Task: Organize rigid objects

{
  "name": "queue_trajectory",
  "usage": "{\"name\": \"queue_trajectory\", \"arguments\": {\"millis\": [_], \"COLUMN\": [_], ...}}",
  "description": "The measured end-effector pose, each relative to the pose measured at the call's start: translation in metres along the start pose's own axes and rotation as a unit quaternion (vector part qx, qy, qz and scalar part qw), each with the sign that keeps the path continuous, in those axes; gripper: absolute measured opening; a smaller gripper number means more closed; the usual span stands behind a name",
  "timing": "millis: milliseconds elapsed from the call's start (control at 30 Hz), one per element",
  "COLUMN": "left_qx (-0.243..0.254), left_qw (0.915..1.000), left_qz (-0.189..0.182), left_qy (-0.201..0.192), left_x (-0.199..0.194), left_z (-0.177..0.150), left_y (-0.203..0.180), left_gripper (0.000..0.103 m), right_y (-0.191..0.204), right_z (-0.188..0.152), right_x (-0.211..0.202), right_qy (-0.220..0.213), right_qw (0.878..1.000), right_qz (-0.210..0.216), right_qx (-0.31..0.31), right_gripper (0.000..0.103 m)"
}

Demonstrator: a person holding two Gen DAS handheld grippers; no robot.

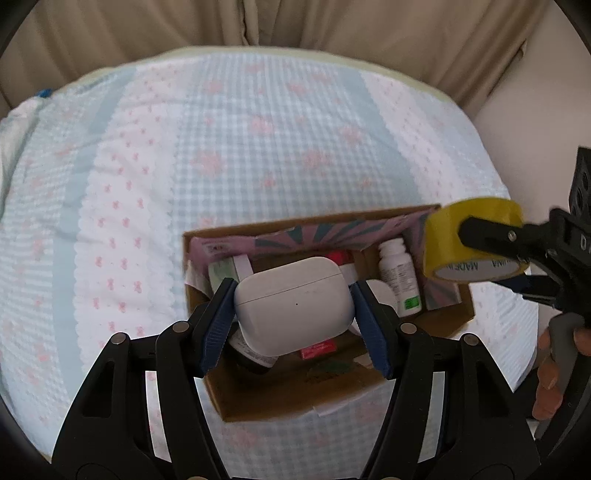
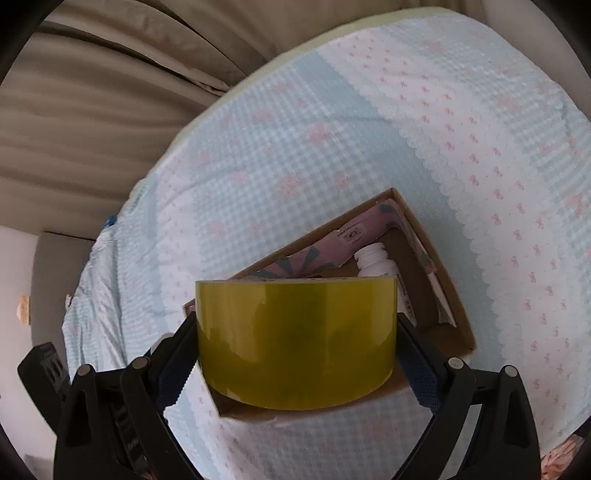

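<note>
— While the bed (image 1: 258, 122) fills most of the left wrist view, with its pale blue checked cover and pink bows, what sits on it?

— One open cardboard box (image 1: 207, 240), and I'll place everything by that box. Left of it there is only cover; behind the bed hang beige curtains (image 1: 295, 22).

— And the left gripper (image 1: 293, 301)?

— It hangs over the box's left half. Its blue-padded fingers (image 1: 218, 325) pinch a white earbuds case (image 1: 291, 302) from both sides, lid seam level, clear above what lies in the box.

— What is in the box?

— A pink patterned carton (image 1: 314, 236) leans along its far wall. Partly hidden under the case are a pale green carton (image 1: 221, 271), a small red item (image 1: 317, 349) and a dark round thing I cannot name. Toward the box's right end stands a white bottle (image 1: 400, 275) with a green mark on its label.

— Then the right side?

— Above the box's far right corner the right gripper (image 2: 297, 332) holds a roll of yellow packing tape (image 1: 474, 240). Its fingers (image 1: 487, 234) are spread wide and press on the roll's two flat faces; in the right wrist view the roll's curved band hides much of the box. A hand (image 1: 554, 365) grips that tool's handle just past the box's right edge.
</note>
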State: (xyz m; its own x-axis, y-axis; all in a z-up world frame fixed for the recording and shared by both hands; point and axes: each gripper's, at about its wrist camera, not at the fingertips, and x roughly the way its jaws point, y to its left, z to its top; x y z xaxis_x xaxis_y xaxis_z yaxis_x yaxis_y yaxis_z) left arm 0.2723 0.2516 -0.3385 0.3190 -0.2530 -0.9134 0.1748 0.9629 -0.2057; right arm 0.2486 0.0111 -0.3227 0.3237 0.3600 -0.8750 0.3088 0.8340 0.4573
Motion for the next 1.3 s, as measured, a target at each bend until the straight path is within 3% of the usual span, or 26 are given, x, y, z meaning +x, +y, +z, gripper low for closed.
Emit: {"name": "queue_trajectory", "arguments": {"millis": [367,433,467,567,900,1300], "left_qx": [0.028,0.029,0.03,0.036,0.014,0.008], "left_qw": [0.9992,0.9988,0.9987,0.9988,0.9995,0.9997], "left_qz": [-0.006,-0.02,-0.023,-0.019,-0.013,0.002], "left_qy": [0.027,0.033,0.033,0.025,0.026,-0.022], "left_x": [0.043,0.043,0.042,0.037,0.018,-0.042], "left_z": [0.005,0.005,0.004,0.002,-0.025,-0.039], "left_y": [-0.004,-0.007,-0.009,-0.012,-0.005,-0.022], "left_gripper": [0.061,0.082,0.102,0.103,0.103,0.103], "right_y": [-0.011,-0.012,-0.012,-0.015,-0.019,-0.005], "right_z": [0.015,0.017,0.017,0.015,-0.001,-0.023], "right_x": [0.057,0.064,0.067,0.068,0.041,-0.012], "right_qy": [0.013,0.015,0.023,0.028,0.003,-0.012], "right_qw": [0.999,0.999,0.999,0.999,1.0,0.998], "right_qz": [-0.012,-0.016,-0.023,-0.03,-0.031,-0.046], "right_qx": [0.027,0.031,0.032,0.035,-0.001,-0.039], "right_gripper": [0.097,0.097,0.097,0.103,0.103,0.103]}}
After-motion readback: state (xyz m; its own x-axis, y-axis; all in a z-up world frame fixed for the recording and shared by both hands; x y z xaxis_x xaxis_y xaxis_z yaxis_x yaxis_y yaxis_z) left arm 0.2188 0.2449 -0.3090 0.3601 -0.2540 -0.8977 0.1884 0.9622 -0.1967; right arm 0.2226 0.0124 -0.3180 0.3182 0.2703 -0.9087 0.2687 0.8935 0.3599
